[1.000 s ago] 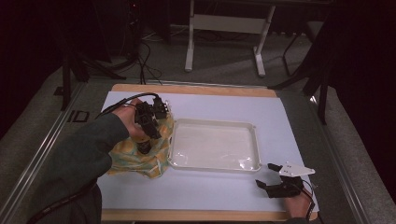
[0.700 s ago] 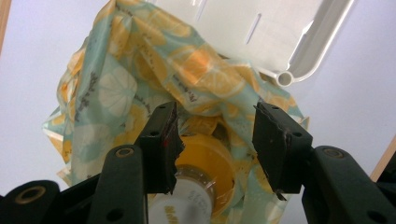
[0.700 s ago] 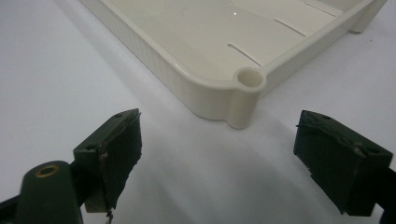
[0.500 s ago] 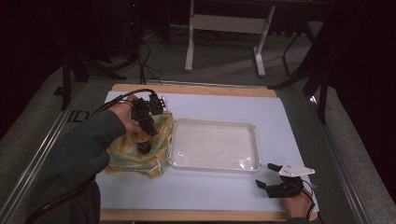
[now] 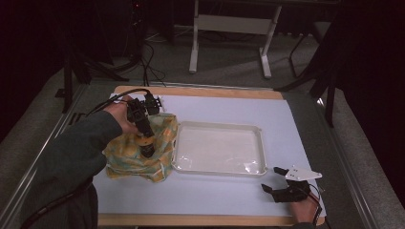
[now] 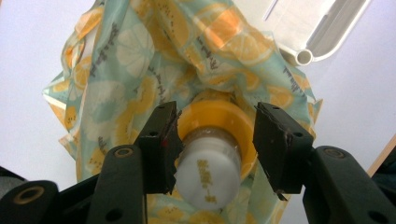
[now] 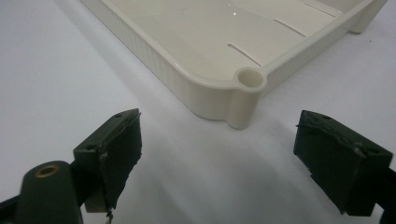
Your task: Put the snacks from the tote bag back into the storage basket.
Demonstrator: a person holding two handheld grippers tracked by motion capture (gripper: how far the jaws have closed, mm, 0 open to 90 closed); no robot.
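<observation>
A white-capped bottle (image 6: 208, 172) with an orange collar (image 5: 142, 140) pokes out of a bunched lemon-print cloth (image 5: 129, 160) (image 6: 140, 56) at the table's left. My left gripper (image 5: 147, 149) (image 6: 215, 116) points down over it with the cap between its jaws. The jaws have just been closing. One pad (image 6: 163, 140) touches the cap, while the other stands off it. A cream tray (image 5: 217, 128) (image 6: 322, 37) (image 7: 252, 77) lies empty mid-table, right of the cloth. My right gripper (image 5: 272, 179) (image 7: 217, 140) rests at the front right, open and empty, facing the tray's near corner.
A pale mat (image 5: 229, 107) covers the wooden table, whose front edge (image 5: 205, 220) runs just below the right gripper. The left gripper's cable (image 5: 112, 100) loops over the back left. Stands and cords sit on the dark floor beyond the table.
The left gripper has shifted slightly left and toward me over the cloth, and the orange collar now shows beneath it. The right gripper has stayed put.
</observation>
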